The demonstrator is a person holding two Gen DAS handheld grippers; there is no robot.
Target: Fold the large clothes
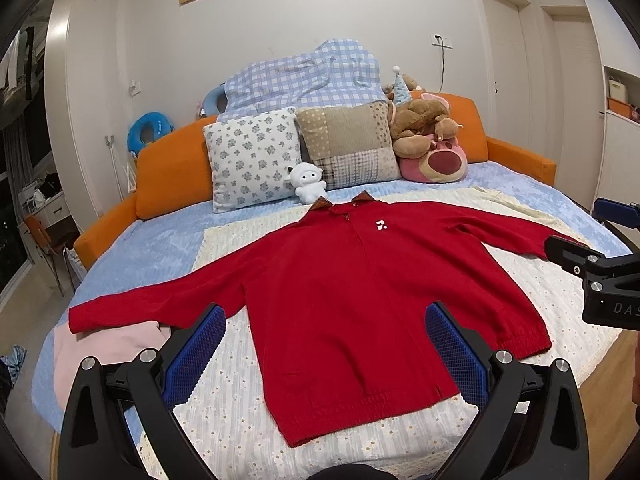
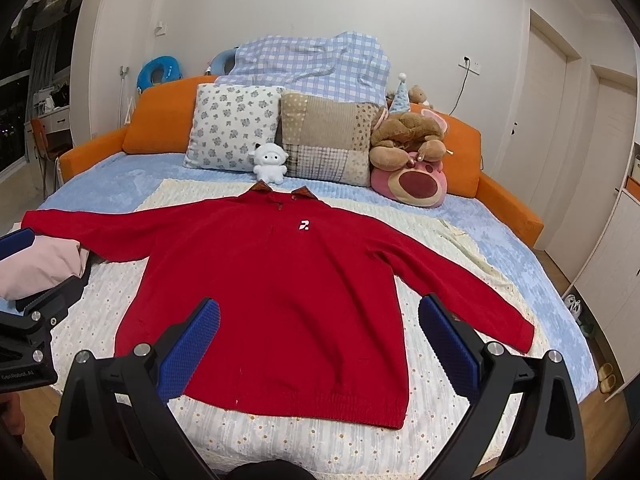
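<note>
A red zip-front sweater (image 1: 360, 300) is lying flat and face up on a floral cream coverlet (image 1: 240, 392) spread across a bed (image 2: 120, 184), its sleeves stretching out to either side and its plaid-lined collar pointing toward the pillows. A small white logo (image 2: 305, 224) is showing on the chest, its shape too stylised to read as a letter. The left gripper (image 1: 326, 354) is hovering above the hem with its blue-padded jaws spread wide and grasping nothing; the right gripper (image 2: 320, 344) is hanging likewise over the lower body of the garment, jaws released and empty. Writing is showing on the tool housings: "DAS", cut off by the frame edge, on the right gripper as seen from the left wrist view, and "GenRobot.AI" on the left gripper as seen from the right wrist view. A pink folded cloth (image 2: 40, 264) is sitting under the sweater's sleeve near the left gripper. A white plush toy (image 1: 307, 184), a floral pillow (image 1: 252, 160) and a patchwork pillow (image 1: 348, 144) are resting against the orange headboard (image 1: 172, 168).
</note>
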